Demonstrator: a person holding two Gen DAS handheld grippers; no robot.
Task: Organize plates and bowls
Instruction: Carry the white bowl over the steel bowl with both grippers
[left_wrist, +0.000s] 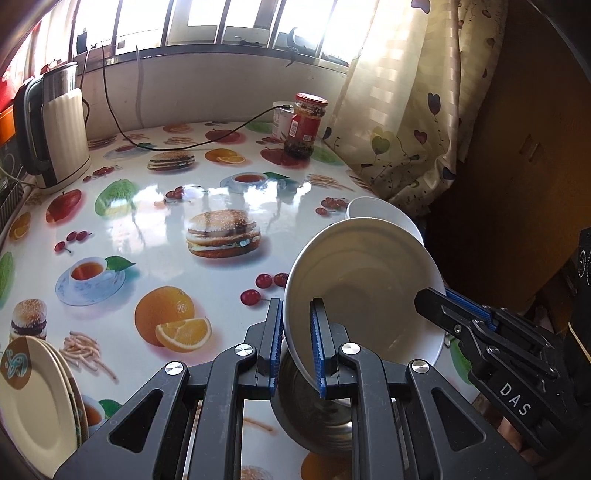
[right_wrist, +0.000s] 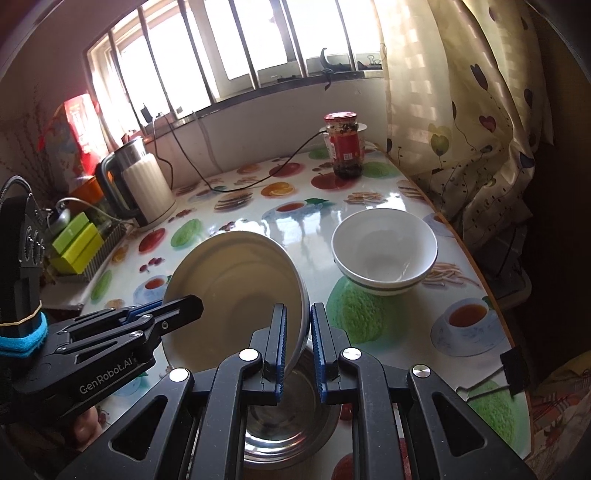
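Observation:
A large white bowl is held tilted between both grippers above a steel bowl. My left gripper is shut on its left rim. My right gripper is shut on its right rim; that white bowl and the steel bowl also show in the right wrist view. The right gripper shows in the left wrist view, and the left gripper shows in the right wrist view. Two stacked white bowls stand on the table further right. A stack of plates lies at the near left.
The round table has a glossy food-print cover. A kettle stands at the far left, a sauce jar and a cable at the back. A curtain hangs past the right edge. Green boxes sit left.

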